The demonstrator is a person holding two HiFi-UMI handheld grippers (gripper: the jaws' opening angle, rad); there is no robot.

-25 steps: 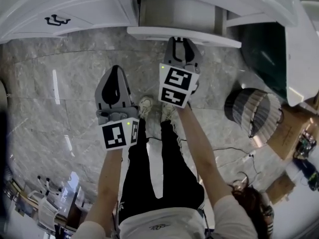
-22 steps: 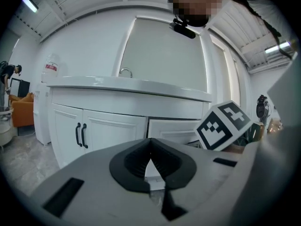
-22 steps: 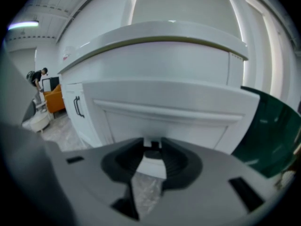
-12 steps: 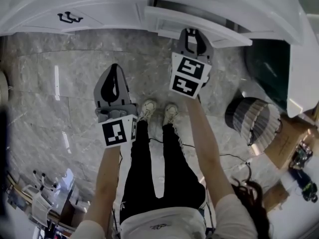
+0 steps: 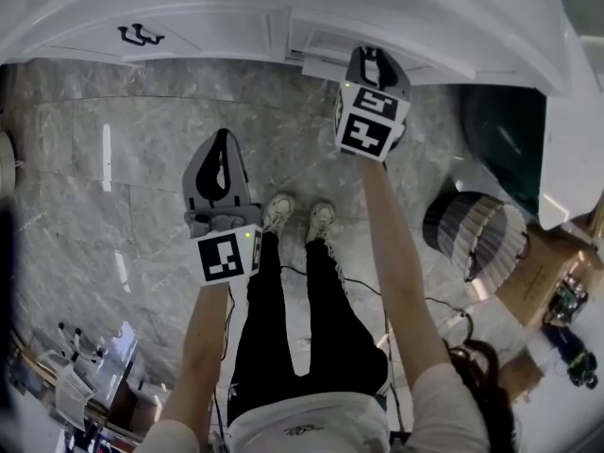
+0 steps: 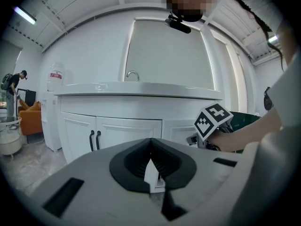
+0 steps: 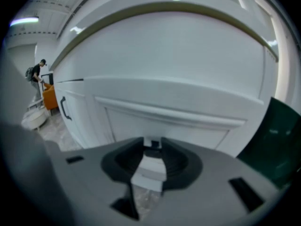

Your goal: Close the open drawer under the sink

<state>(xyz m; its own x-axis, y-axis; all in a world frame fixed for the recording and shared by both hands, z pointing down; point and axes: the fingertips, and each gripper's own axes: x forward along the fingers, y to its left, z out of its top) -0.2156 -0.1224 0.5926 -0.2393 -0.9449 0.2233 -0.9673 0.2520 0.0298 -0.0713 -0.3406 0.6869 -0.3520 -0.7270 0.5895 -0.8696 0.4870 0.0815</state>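
Observation:
The white drawer (image 5: 321, 43) sits in the vanity below the countertop, its front nearly level with the cabinet face. My right gripper (image 5: 374, 55) reaches out to that front, tips at or just short of it; contact cannot be told. In the right gripper view the panelled drawer front (image 7: 178, 121) fills the view ahead, and the right gripper (image 7: 152, 144) has its jaws slightly apart with nothing between them. My left gripper (image 5: 223, 136) hangs back over the marble floor, tips together and empty; in its own view the left gripper (image 6: 151, 144) faces the cabinet.
White cabinet doors with black handles (image 5: 137, 34) stand left of the drawer. A dark green bin (image 5: 510, 125) and a ribbed round basket (image 5: 472, 225) stand on the right, with cardboard boxes (image 5: 543, 253) beyond. A cable (image 5: 415, 286) crosses the floor. The person's shoes (image 5: 297, 210) are near the cabinet.
The drawer, which stuck well out, has been slid in until nearly flush. My right gripper moved forward with it toward the cabinet. The left gripper barely shifted.

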